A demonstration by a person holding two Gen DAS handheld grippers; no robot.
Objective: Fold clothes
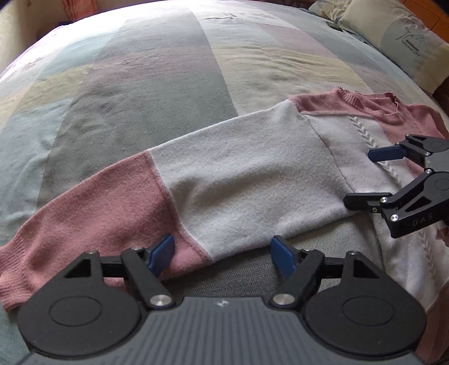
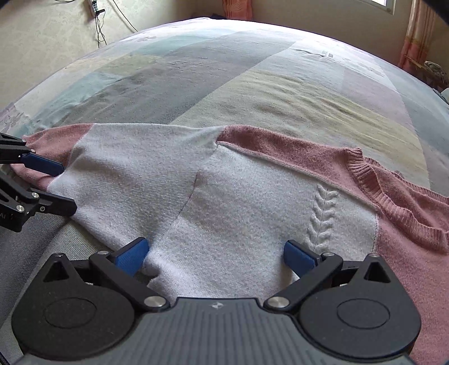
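A pink and white knitted sweater [image 1: 247, 179] lies flat on the bed, one sleeve stretched out to the left with its pink cuff [image 1: 16, 269] at the end. My left gripper [image 1: 223, 255] is open at the near edge of that sleeve, its fingers astride the pink-white seam. In the right wrist view the sweater [image 2: 238, 202] shows its white body, cable stitch and pink ribbed neckline [image 2: 373, 182]. My right gripper [image 2: 216, 254] is open over the white body near the armpit. Each gripper appears in the other's view: the right gripper [image 1: 362, 177], the left gripper [image 2: 66, 186].
The bed is covered by a patchwork bedspread [image 1: 157, 84] of grey, green, cream and lilac. A pillow [image 1: 404, 39] lies at the far right corner. Curtains [image 2: 418, 36] and a wall with hanging cables [image 2: 98, 22] stand beyond the bed.
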